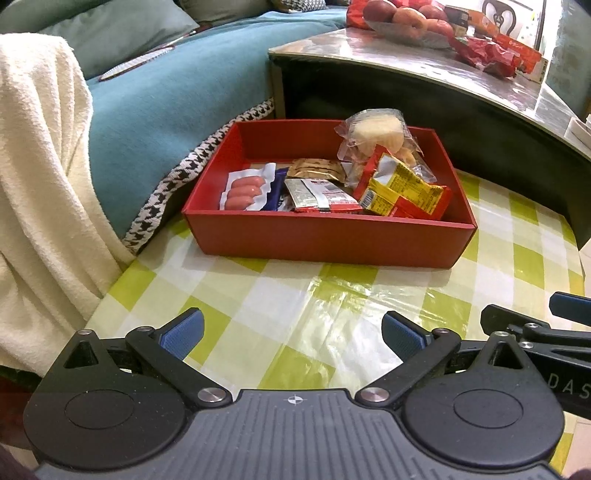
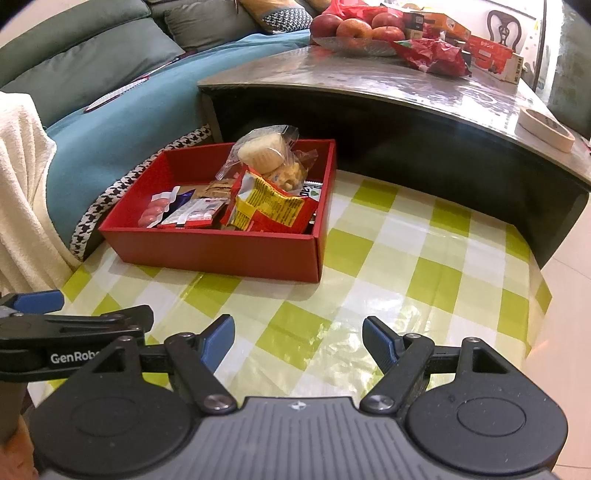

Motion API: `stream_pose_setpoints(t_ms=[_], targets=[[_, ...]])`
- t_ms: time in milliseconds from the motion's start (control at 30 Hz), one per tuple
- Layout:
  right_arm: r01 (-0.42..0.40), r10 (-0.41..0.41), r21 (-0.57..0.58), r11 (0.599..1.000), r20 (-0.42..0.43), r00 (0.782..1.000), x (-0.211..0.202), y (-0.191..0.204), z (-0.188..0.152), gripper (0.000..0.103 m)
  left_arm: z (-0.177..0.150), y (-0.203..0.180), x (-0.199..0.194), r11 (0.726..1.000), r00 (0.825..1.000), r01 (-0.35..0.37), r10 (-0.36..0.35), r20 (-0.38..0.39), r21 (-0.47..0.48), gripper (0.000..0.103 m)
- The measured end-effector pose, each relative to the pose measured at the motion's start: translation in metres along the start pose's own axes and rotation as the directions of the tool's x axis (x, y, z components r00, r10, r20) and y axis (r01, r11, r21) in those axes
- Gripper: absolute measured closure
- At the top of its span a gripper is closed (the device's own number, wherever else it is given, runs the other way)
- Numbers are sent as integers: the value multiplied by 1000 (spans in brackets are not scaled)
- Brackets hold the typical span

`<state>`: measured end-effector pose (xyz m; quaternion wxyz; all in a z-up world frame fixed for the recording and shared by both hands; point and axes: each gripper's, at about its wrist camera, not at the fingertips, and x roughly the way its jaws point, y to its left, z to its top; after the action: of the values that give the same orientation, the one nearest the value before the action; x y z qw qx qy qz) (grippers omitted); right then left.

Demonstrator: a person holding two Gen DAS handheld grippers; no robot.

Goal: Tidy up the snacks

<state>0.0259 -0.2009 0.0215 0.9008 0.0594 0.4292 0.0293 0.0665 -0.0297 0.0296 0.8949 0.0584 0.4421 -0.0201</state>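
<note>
A red open box (image 1: 314, 240) (image 2: 221, 251) sits on the green-checked tablecloth. It holds several snack packs: a sausage pack (image 1: 243, 192) (image 2: 155, 212) at the left, a clear bag of pale biscuits (image 1: 373, 136) (image 2: 266, 151), a yellow-red packet (image 1: 402, 188) (image 2: 273, 206), a silver-red sachet (image 1: 314, 195) (image 2: 195, 214) and a brown pack (image 1: 317, 168). My left gripper (image 1: 291, 332) is open and empty, well short of the box. My right gripper (image 2: 299, 339) is open and empty, beside the left one, also short of the box.
A higher glossy table (image 2: 406, 92) rises behind the box, with a bowl of apples (image 2: 354, 33), red wrappers (image 2: 432, 55) and a tape roll (image 2: 546, 127). A teal sofa (image 1: 166, 92) and cream blanket (image 1: 40, 184) lie left. The checked table's right edge (image 2: 535, 332) drops to the floor.
</note>
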Motion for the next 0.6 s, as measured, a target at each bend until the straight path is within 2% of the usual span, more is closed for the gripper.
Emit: stream_pose_setpoints(t_ms=[600], targets=[[-9, 9, -1, 1000, 8, 1000, -10, 1, -7, 25, -8, -2, -12, 1000, 1000, -7, 7, 16, 0, 0]])
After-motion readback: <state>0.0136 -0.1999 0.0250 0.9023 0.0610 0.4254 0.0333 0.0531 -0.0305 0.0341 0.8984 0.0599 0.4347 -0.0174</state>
